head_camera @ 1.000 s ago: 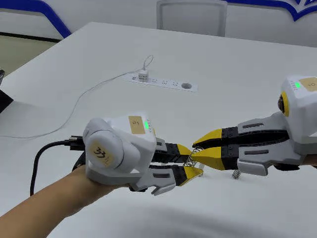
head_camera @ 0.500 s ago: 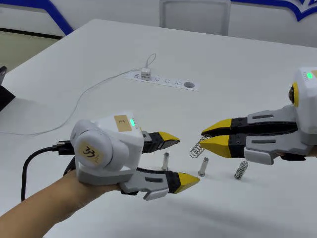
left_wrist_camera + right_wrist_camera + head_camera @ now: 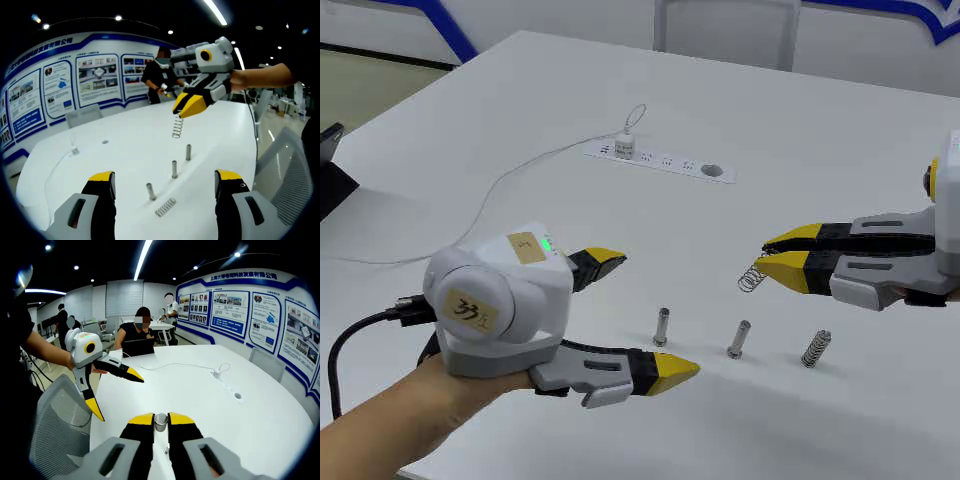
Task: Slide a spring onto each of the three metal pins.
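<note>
White casing covers most of the left hand [image 3: 450,395]; only its wrist and forearm show, reaching in from the table's [image 3: 800,130] near edge. The right gripper [image 3: 765,255] is cut off at the frame behind its body. Its yellow jaws are pressed almost together on the top coil of a held spring [image 3: 751,279], which hangs off the tips in the air, clear of the table and above the row of uprights. It lies level, pointing toward the left gripper [image 3: 655,312], whose jaws are spread wide and hold nothing; it hovers low and is aimed along that row. The row stands nearer the person's edge than the power strip [image 3: 660,160]: a first pin [image 3: 661,326], bare, then a middle pin [image 3: 738,339], bare, then a coiled piece [image 3: 815,348], slightly tilted. Whether a pin stands inside those coils is hard to make out. In the left gripper view a loose spring [image 3: 165,207] lies flat on the table just beside the first pin.
</note>
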A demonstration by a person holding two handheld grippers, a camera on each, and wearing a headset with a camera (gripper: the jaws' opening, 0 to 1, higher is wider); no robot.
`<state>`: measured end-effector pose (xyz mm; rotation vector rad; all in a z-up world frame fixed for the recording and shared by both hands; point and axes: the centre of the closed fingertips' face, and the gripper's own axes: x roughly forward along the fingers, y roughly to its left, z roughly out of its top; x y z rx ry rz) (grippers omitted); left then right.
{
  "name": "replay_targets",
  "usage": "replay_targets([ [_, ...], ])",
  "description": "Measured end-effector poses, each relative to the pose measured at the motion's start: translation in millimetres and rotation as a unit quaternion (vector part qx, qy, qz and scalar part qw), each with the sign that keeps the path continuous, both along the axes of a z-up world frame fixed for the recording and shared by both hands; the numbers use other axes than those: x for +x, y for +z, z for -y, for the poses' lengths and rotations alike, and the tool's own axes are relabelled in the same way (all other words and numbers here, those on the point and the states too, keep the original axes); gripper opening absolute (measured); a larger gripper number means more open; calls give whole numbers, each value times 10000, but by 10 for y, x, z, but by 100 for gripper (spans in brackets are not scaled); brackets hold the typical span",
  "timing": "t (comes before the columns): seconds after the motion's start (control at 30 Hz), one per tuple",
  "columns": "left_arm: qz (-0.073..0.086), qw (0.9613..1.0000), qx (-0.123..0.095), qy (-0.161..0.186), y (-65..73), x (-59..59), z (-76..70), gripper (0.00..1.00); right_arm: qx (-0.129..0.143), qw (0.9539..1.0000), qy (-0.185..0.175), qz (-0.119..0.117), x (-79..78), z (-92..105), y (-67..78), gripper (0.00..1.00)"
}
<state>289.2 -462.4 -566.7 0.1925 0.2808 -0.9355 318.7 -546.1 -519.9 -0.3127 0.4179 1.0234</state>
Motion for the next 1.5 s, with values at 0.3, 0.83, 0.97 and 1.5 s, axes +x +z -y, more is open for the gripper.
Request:
replay_targets([
  [0.3,-158,9991,-193,357,-139,-25,-245,92,-458,9984,-320,-128,145,131,-278,10],
  [0.83,-448,9933,-517,934,-362,-58,-442,100,-760,9952,-384,-472,209,129,-648,10],
  [0.97,-463,9934,-475,937,-391,-72,-441,100,-690,9947,-450,-621,225,134,-698,10],
  [1.5,-617,9925,-529,915,-435,-119,-396,100,-1017,9911,-415,-747,209,86,-965,11],
])
